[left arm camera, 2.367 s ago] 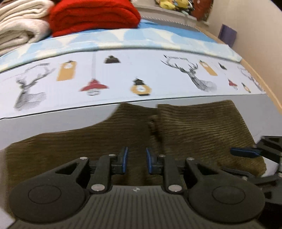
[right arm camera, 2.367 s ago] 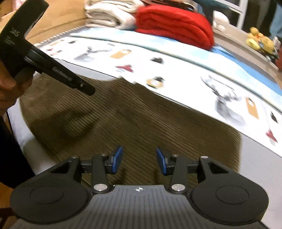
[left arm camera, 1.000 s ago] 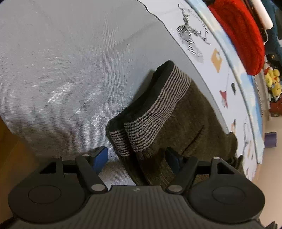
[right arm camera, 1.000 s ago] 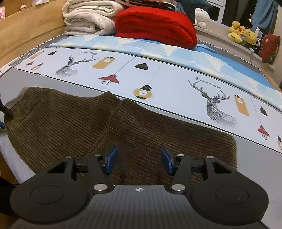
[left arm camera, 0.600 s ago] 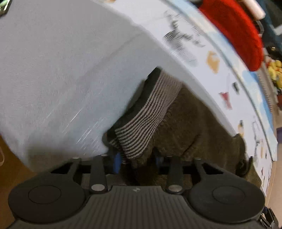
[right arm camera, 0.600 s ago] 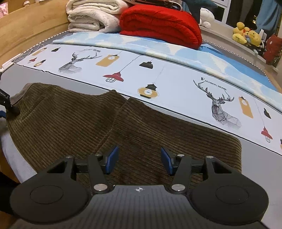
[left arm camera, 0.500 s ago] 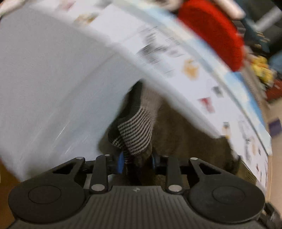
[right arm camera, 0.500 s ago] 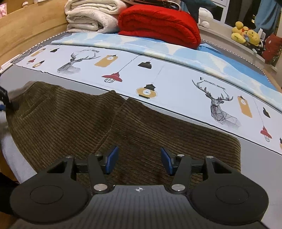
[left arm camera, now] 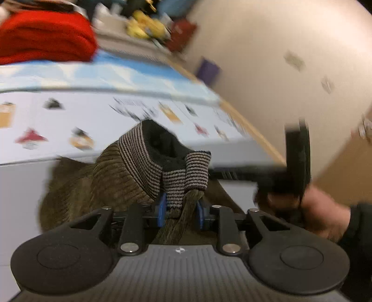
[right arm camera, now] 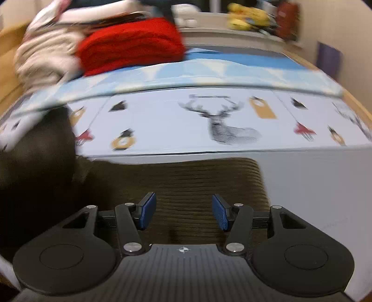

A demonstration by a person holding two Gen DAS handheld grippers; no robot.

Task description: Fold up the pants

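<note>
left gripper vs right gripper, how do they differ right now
The left gripper is clamped on the pants' striped waistband, held raised off the bed; the right gripper holds nothing. The left jaws stand narrow around the bunched cloth; the right jaws stand wide above flat corduroy. Both have blue pads and point down at the pants.

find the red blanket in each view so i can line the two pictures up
Left wrist: the red blanket is in the top left corner, blurred.
Right wrist: it sits upper left of centre, right of the folded cream blankets.
Shared landmark: the yellow plush toys, to the blanket's right in both views.
</note>
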